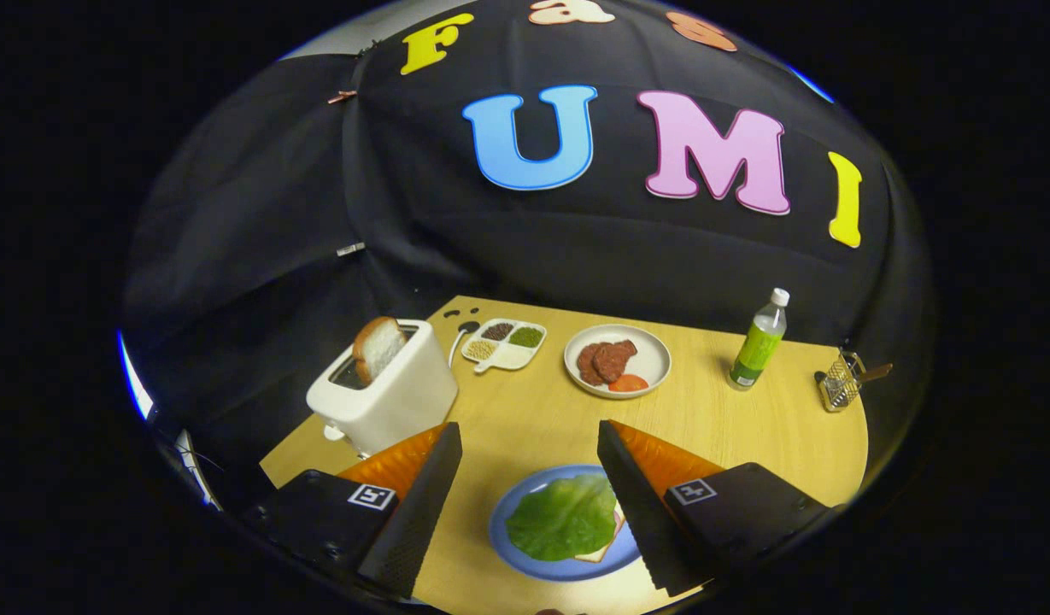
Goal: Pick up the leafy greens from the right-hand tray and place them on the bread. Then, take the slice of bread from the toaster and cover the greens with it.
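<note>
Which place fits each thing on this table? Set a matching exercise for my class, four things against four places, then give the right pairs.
Things:
1. lettuce leaf
2. bread slice
3. green bottle
4. meat slices

Places:
A. on the white plate
B. sticking up from the white toaster
C. on the blue plate, between the open claw fingers
D. upright beside a small wire basket

Pairs: 1-C, 2-B, 3-D, 4-A

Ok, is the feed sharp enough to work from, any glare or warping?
Gripper view: strong fisheye warp bends the table edges; lighting is even, no harsh glare; toaster with bread slice reads sharp; lettuce on the blue plate is clear between the open gripper fingers.
</note>
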`<control>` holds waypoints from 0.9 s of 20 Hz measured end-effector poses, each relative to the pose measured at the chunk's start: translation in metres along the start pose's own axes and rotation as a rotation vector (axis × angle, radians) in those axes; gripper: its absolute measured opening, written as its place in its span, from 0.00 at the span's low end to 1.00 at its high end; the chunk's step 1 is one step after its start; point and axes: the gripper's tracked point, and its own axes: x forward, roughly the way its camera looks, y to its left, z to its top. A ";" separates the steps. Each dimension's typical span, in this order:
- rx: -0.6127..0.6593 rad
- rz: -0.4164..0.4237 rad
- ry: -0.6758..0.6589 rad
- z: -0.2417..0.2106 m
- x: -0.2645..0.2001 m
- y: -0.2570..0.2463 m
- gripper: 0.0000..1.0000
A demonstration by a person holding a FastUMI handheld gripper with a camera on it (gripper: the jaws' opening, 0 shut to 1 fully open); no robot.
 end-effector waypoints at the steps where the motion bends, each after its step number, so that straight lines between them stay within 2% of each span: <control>1: -0.005 -0.015 0.003 0.005 0.004 0.005 0.99; 3: -0.009 -0.028 -0.013 0.020 0.014 0.023 1.00; 10: -0.010 0.070 -0.047 0.050 0.069 0.119 0.99; 15: -0.028 0.129 -0.028 0.045 0.113 0.172 0.99; 18: -0.086 0.114 0.016 0.027 0.144 0.183 1.00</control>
